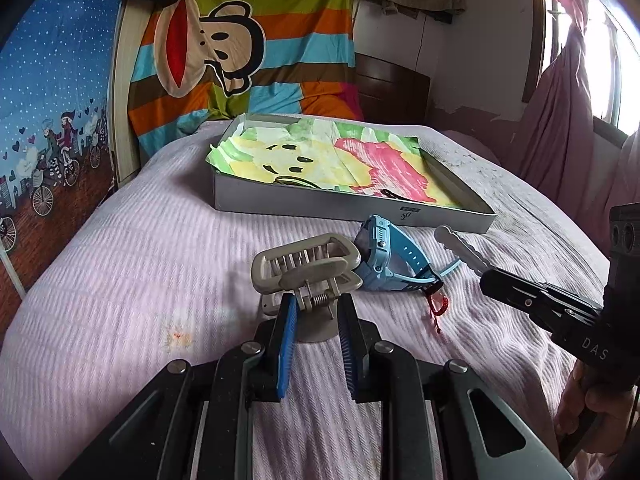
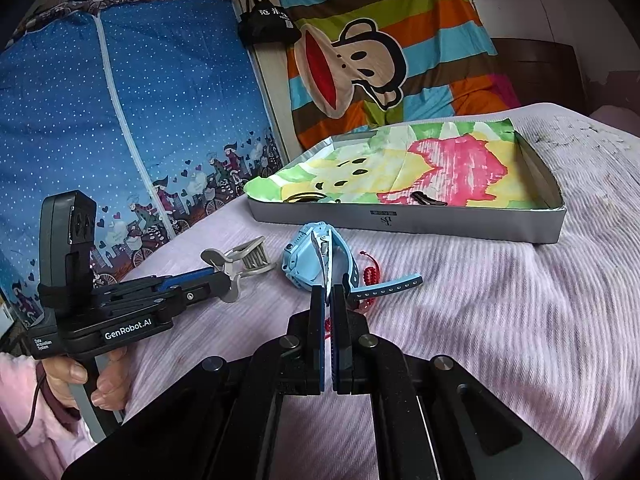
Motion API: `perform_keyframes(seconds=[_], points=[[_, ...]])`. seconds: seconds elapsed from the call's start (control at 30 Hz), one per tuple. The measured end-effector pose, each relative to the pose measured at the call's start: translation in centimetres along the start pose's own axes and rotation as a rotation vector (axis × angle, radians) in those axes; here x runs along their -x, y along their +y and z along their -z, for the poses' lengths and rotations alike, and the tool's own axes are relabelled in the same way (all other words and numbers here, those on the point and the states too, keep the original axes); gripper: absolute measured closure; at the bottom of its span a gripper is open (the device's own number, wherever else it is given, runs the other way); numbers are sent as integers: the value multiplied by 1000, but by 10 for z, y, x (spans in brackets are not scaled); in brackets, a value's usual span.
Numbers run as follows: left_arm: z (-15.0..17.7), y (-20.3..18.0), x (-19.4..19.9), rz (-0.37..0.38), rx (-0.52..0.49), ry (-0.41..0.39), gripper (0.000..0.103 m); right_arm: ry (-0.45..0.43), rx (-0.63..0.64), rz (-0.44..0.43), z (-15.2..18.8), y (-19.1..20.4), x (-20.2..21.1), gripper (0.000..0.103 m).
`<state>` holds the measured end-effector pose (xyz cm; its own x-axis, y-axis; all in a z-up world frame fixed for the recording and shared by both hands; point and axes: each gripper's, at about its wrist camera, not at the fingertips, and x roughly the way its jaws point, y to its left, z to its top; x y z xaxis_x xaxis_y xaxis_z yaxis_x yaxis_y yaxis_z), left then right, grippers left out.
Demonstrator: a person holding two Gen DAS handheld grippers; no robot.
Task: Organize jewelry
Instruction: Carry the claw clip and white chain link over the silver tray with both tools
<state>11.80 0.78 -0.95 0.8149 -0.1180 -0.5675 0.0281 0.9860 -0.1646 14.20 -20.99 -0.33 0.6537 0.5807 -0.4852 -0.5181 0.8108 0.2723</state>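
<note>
Beside the tray's (image 1: 320, 206) front wall, both claws grip clips.

Left gripper (image 1: 316, 312), black two-finger unit with blue ribbed pads: jaws part-spread, closed on the handle tabs of a beige plastic claw hair clip (image 1: 306, 266). Body low and roughly level, fingers pointing forward. The person's left hand (image 2: 86, 380) wraps its pistol handle from below, thumb and fingertips visible.

Right gripper (image 2: 328, 300), same build: jaws nearly together, pinching a pale wavy-edged flat hair clip (image 2: 324, 258) edge-on between the pads. The right hand (image 1: 580, 404) grips its handle; only partly seen.
</note>
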Motion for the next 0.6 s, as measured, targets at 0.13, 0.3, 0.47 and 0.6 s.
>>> perform_keyframes(seconds=[0.13, 0.3, 0.47, 0.6], points=[[4, -4, 5, -4, -25, -26, 94, -2, -6, 1, 0, -1, -1, 100], [5, -10, 2, 10, -56, 3, 102, 1, -1, 2, 1, 0, -3, 100], [4, -3, -9, 30, -22, 60, 102, 3, -4, 0, 3, -1, -3, 100], [4, -2, -17, 41, -5, 89, 102, 10, -7, -1, 4, -3, -5, 100]])
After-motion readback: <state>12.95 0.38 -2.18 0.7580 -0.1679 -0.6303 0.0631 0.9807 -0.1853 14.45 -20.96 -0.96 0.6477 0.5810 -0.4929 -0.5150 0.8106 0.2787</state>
